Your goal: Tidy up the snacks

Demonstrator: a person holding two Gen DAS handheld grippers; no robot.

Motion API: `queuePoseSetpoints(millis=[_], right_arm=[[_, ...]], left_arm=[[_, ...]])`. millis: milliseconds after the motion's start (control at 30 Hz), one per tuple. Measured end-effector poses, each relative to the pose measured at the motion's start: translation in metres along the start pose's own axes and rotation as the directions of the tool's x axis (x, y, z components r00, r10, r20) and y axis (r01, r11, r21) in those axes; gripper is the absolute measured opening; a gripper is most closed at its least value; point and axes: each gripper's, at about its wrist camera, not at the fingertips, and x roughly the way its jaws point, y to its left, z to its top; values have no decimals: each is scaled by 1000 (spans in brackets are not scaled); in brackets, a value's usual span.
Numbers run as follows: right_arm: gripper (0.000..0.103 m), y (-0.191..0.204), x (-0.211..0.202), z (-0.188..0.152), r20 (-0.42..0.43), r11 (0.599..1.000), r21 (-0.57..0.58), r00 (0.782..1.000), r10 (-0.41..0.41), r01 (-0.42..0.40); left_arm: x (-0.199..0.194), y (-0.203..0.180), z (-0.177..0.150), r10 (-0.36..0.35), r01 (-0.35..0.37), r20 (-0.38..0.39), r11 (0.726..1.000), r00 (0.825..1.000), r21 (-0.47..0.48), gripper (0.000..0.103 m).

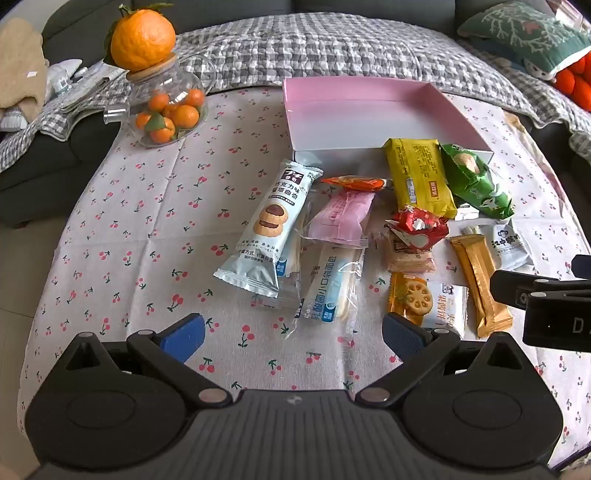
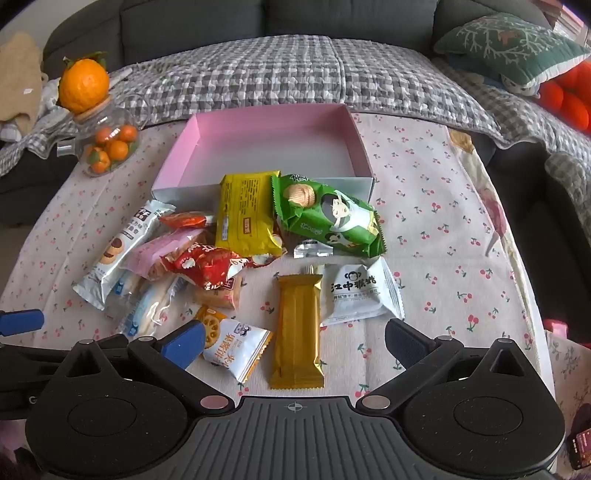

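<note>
Both claws hang above the near edge of the worktop (image 1: 110, 206), which is covered by a cherry-print cloth, and both tilt down toward a heap of snacks. The left claw (image 1: 293, 330) stands spread wide with nothing between its blue pads; the cloth shows in the gap. The right claw (image 2: 295, 341) is spread just as wide and grips nothing, though the near end of a gold bar (image 2: 297, 332) lies on the cloth between its fingers, apart from both pads.

The snacks lie loose in front of a shallow pink box (image 2: 266, 127), which has nothing inside. A yellow packet (image 2: 247, 214) and a green bag (image 2: 327, 218) lean against the box's near wall. Left of them lie a pale blue biscuit pack (image 1: 266, 225), a pink pack (image 1: 341, 214) and a red wrapper (image 2: 205, 266). A white sachet (image 2: 356, 295) lies just right of the gold bar.

At the far left corner stands a glass jar (image 1: 168, 107) of small oranges, with a large orange (image 1: 142, 35) on its lid.
</note>
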Motion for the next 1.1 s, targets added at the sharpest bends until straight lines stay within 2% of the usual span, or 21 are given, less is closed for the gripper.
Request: queuePoseSetpoints(millis=[1100], right_arm=[[103,-1,2,-3,-10,1000,0,1000,-5,5]], left_arm=[[0,0,0,-1,1,-1,1000,1000,-1,102]])
